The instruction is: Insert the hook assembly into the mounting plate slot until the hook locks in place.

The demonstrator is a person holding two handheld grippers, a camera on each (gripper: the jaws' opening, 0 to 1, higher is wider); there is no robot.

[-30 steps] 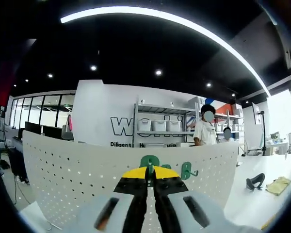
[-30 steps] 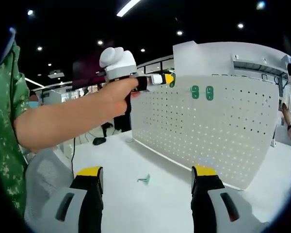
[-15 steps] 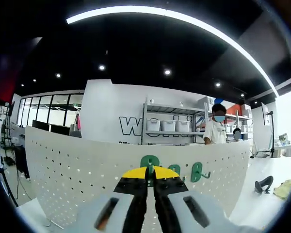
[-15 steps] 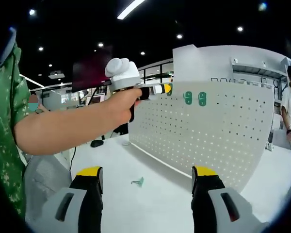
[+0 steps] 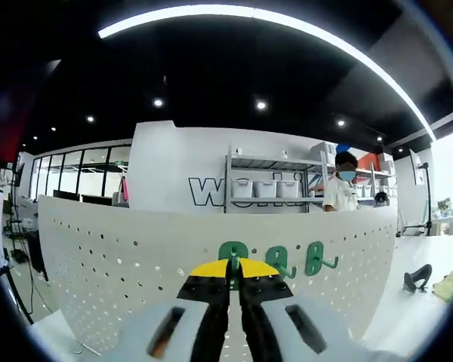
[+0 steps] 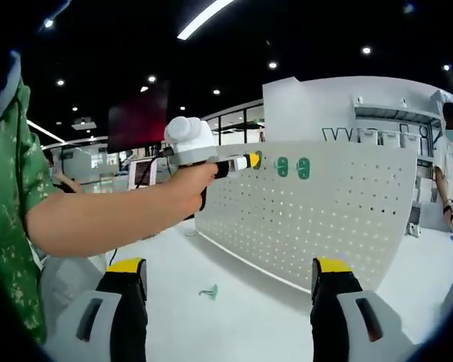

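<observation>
A white perforated mounting plate point(image 5: 98, 256) stands upright on the table. My left gripper point(image 5: 234, 265) is shut on a green hook point(image 5: 232, 251), holding it against the plate's top row. Two more green hooks point(image 5: 315, 256) hang on the plate to the right of it. In the right gripper view a person's hand holds the left gripper point(image 6: 249, 161) at the plate point(image 6: 332, 211), its green hook point(image 6: 257, 158) beside the two mounted hooks point(image 6: 303, 167). My right gripper point(image 6: 228, 271) is open over the table with nothing between its jaws.
A loose green hook point(image 6: 208, 291) lies on the white table point(image 6: 241, 317) in front of the plate. The person's arm and green sleeve point(image 6: 15, 196) cross the left side. Other people stand by shelves point(image 5: 264, 188) behind the plate.
Both views have shifted a little with the hands. The left gripper stays shut on the hook at the plate's top row. The right gripper's jaws stand slightly wider apart.
</observation>
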